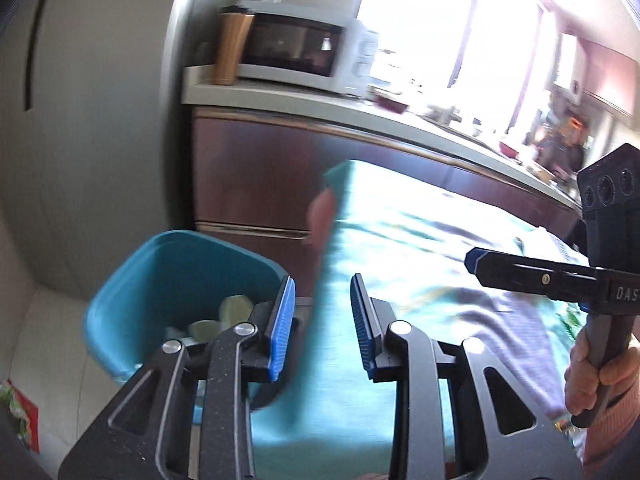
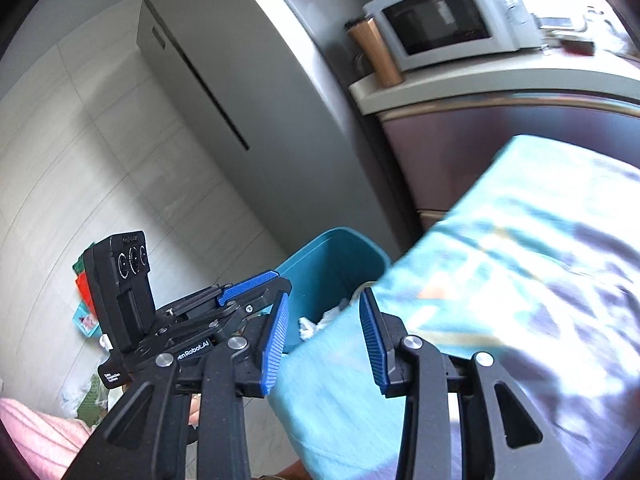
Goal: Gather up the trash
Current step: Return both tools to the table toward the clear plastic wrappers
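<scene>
A large, blurred teal plastic package (image 1: pixel 400 240) hangs beside the teal bin (image 1: pixel 180 264), its near edge over the rim. In the left wrist view my left gripper (image 1: pixel 320 284) stands open with the package's edge in the gap, a dark gap showing beside the left pad. My right gripper (image 1: pixel 474 262) comes in from the right over the package. In the right wrist view the right gripper (image 2: pixel 324 296) is open around the package (image 2: pixel 520 260), pads apart from it. The bin (image 2: pixel 332 256) holds crumpled white paper (image 2: pixel 320 320). My left gripper (image 2: pixel 260 284) is at the left.
A grey fridge (image 2: pixel 224 100) stands behind the bin. On a counter (image 1: pixel 280 96) over brown cabinets sit a microwave (image 1: pixel 304 48) and a copper tumbler (image 1: pixel 232 48). Wrappers (image 2: pixel 84 280) lie on the pale tiled floor. A hand (image 1: pixel 592 364) grips the right tool.
</scene>
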`<move>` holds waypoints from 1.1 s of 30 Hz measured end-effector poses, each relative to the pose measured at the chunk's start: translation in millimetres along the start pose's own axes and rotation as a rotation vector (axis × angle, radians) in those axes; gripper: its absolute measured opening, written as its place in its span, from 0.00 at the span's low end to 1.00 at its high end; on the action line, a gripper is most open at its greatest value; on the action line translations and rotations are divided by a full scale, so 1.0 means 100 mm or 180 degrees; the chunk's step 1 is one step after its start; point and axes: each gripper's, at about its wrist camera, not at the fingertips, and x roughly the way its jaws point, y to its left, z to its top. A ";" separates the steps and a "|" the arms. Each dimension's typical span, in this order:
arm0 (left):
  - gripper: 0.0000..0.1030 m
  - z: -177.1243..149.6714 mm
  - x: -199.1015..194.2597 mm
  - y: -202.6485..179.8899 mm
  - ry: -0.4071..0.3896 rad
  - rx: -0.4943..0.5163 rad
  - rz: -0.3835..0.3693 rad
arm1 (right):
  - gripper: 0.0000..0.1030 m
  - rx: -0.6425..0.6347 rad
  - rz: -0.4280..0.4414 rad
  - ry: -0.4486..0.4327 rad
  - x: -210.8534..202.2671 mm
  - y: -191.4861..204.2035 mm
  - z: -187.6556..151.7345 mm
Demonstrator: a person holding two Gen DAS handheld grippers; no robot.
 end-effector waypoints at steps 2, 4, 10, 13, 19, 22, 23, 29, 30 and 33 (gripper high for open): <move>0.30 0.01 0.06 -0.19 0.0032 0.0075 -0.0136 | 0.35 0.0028 -0.0089 -0.0088 -0.17 -0.09 -0.05; 0.30 0.00 0.12 -0.38 0.0083 0.0149 -0.0269 | 0.35 0.0059 -0.0217 -0.0173 -0.36 -0.17 -0.12; 0.30 -0.08 0.29 -0.98 0.0243 0.0381 -0.0580 | 0.36 0.0253 -0.0621 -0.0345 -0.90 -0.49 -0.29; 0.30 -0.12 0.41 -1.27 0.0321 0.0481 -0.0682 | 0.36 0.0379 -0.0800 -0.0419 -1.16 -0.68 -0.40; 0.30 -0.18 0.61 -1.72 0.0473 0.0633 -0.0930 | 0.36 0.0648 -0.1113 -0.0618 -1.63 -1.01 -0.62; 0.30 -0.22 0.68 -1.95 0.0539 0.0719 -0.1061 | 0.37 0.0785 -0.1295 -0.0724 -1.85 -1.16 -0.72; 0.30 -0.23 0.70 -2.02 0.0560 0.0750 -0.1107 | 0.37 0.0825 -0.1353 -0.0754 -1.92 -1.20 -0.75; 0.38 -0.34 0.79 -2.53 0.0694 0.0984 -0.1381 | 0.44 0.1134 -0.1693 -0.0950 -2.38 -1.51 -0.98; 0.40 -0.36 0.80 -2.61 0.0711 0.1026 -0.1420 | 0.45 0.1195 -0.1716 -0.0975 -2.45 -1.56 -1.02; 0.43 -0.42 0.85 -2.81 0.0777 0.1125 -0.1521 | 0.46 0.1352 -0.1867 -0.1058 -2.62 -1.68 -1.11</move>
